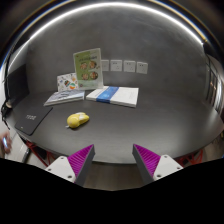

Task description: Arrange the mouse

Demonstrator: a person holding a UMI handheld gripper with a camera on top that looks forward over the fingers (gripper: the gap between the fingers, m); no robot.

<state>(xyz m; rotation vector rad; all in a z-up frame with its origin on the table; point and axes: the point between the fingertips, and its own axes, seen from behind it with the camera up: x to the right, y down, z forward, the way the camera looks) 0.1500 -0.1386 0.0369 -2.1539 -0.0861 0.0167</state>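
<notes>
A yellow mouse [77, 120] lies on the dark grey table [130, 125], ahead of my left finger and well beyond it. A dark mouse mat [27, 120] lies to the left of the mouse, apart from it. My gripper [113, 160] is open and empty, held low over the table's near part. Its two magenta pads [78, 158] stand wide apart with bare table between them.
A white and blue book [113, 95] lies flat behind the mouse. A second flat book [63, 97] lies to its left. Upright cards [87, 68] stand at the back by a wall with sockets [122, 65].
</notes>
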